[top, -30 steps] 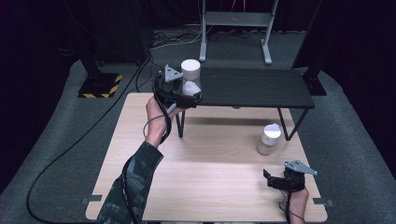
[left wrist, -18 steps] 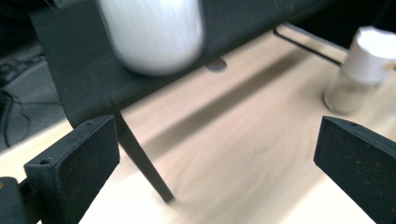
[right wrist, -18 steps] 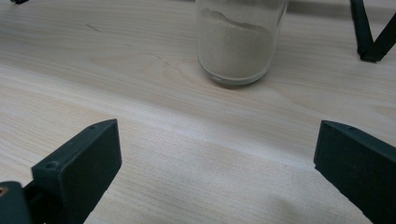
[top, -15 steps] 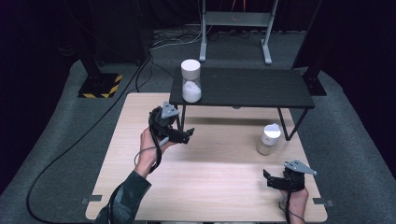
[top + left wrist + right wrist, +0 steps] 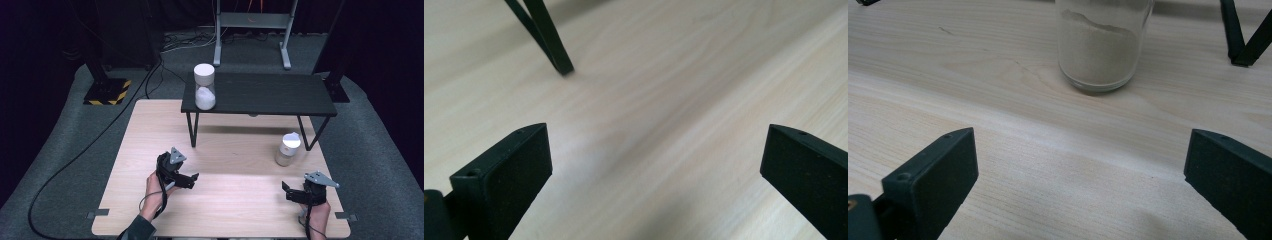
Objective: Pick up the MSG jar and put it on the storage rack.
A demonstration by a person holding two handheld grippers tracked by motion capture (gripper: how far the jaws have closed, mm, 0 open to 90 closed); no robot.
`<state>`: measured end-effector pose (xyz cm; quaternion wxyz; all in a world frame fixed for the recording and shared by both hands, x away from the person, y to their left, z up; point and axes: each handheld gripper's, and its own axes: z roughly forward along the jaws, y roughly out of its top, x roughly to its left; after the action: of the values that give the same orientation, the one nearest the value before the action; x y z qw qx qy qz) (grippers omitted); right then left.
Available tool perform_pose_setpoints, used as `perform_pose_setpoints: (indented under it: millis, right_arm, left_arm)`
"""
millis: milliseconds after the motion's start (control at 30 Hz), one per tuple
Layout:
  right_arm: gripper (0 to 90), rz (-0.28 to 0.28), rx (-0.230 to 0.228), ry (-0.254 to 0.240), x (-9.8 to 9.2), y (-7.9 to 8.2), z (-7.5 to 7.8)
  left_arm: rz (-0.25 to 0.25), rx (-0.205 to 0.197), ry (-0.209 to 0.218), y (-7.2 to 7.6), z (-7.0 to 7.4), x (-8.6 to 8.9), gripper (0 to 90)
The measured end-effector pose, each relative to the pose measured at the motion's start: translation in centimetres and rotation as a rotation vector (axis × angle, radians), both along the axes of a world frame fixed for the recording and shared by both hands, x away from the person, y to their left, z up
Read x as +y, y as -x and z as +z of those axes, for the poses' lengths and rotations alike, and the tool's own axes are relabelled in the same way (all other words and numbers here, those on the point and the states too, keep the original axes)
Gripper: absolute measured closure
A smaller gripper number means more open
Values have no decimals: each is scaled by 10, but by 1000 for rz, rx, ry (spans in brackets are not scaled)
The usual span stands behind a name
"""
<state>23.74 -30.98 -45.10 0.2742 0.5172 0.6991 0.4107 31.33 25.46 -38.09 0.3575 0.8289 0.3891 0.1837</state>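
On the wooden table point(image 5: 150, 125) both grippers rest wide open and empty; the right gripper point(image 5: 292, 192) should, I judge, advance level, straddling the powder jar point(image 5: 288, 149) just ahead, while the left gripper point(image 5: 187, 180) waits.

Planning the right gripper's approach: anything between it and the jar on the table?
Nothing. The right gripper view shows bare wooden table between the open right gripper and the jar.

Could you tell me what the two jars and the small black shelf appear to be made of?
The jar on the table looks like clear glass: pale powder shows through its glossy wall. The jar on the shelf seems similar, with a white lid. The black shelf looks matte, perhaps painted wood or metal, on thin dark legs; the finish leaves it open.
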Motion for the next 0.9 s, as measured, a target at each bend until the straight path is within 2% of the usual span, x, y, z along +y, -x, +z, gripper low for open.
perform_pose_setpoints:
  millis: [67,133,233,367,433,467,567,700,767,900]
  right_arm:
    - [0,0,1,2,0,0,0]
    - [0,0,1,2,0,0,0]
    - [0,2,4,2,0,-1,0]
    - [0,2,5,4,0,-1,1]
    - [0,2,5,2,0,-1,1]
    - [0,2,7,1,0,-1,1]
    - [0,2,8,3,0,-1,1]
    - [0,3,11,1,0,-2,1]
    - [0,2,9,0,0,-2,1]
    - [0,0,5,-5,-1,-1,0]
  left_arm:
    - [11,7,-1,3,-9,2,1]
    - [31,18,-22,6,-19,3,1]
    - [59,49,-16,7,-33,8,1]
    - [88,55,5,13,-44,15,1]
    - [84,74,35,12,-50,19,2]
    - [89,68,39,14,-52,19,1]
    - [93,42,37,20,-56,17,2]
    - [99,39,32,21,-56,15,2]
    - [91,33,10,22,-56,12,2]
    - [92,32,9,22,-56,12,2]
